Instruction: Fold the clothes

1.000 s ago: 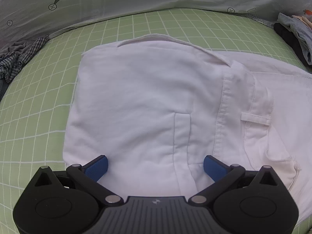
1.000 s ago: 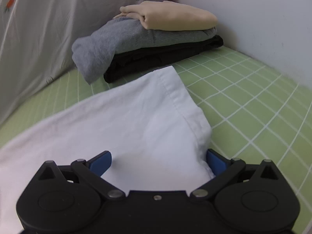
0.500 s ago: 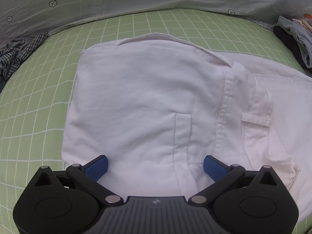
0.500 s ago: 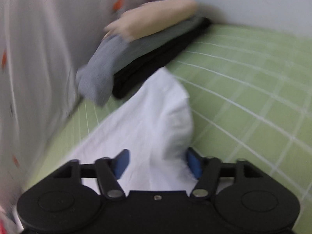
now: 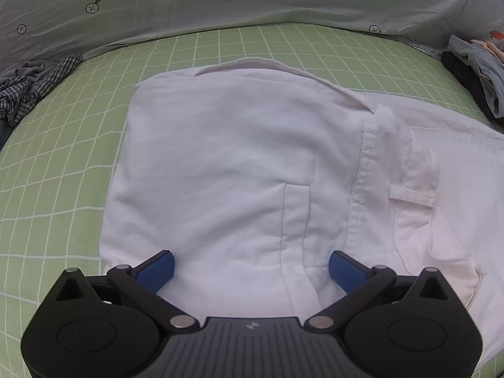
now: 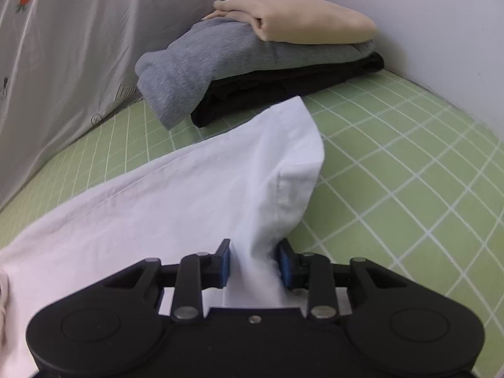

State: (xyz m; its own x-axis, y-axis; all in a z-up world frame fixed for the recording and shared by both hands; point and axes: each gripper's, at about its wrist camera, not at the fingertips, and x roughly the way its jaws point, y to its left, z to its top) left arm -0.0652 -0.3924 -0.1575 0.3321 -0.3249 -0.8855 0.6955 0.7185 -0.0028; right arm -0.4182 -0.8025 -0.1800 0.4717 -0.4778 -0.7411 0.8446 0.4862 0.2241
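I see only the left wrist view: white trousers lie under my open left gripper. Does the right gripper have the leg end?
Observer: The right gripper is closing its jaws. A bunched fold of the white cotton trousers sits between its blue pads and touches both.
Operator: Which part of the leg is that?
Observer: The side edge just short of the hemmed leg end, which humps up over the green checked sheet.
Operator: What lies beyond the leg end?
Observer: A stack of folded clothes by a white wall: a beige garment on top, a grey one under it, a black one at the bottom.
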